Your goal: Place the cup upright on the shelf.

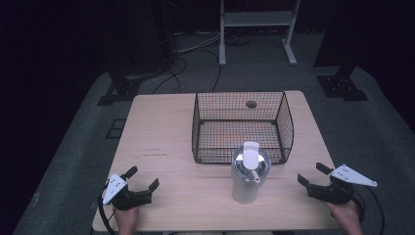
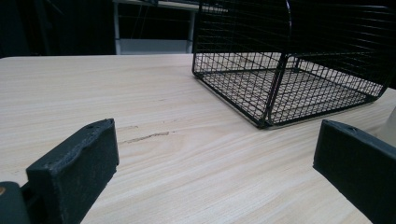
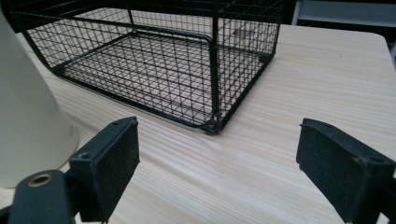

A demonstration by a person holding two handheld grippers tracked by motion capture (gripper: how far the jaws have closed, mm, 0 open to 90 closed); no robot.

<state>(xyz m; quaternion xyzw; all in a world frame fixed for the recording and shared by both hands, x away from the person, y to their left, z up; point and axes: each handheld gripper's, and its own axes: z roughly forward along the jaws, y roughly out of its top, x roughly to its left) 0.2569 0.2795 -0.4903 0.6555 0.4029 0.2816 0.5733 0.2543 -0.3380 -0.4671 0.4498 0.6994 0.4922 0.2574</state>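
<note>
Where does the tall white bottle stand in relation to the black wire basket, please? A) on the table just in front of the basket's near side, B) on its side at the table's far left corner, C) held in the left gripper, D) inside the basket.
A: the bottle stands upright on the table just in front of the near wall of the basket, between the two open grippers, held by neither.

Left gripper [image 2: 215,163] low over the table [image 2: 140,93], jaws spread wide with nothing between them, black wire basket [image 2: 289,70] ahead to the right, a sliver of pale bottle [image 2: 390,128] at the right edge
</note>
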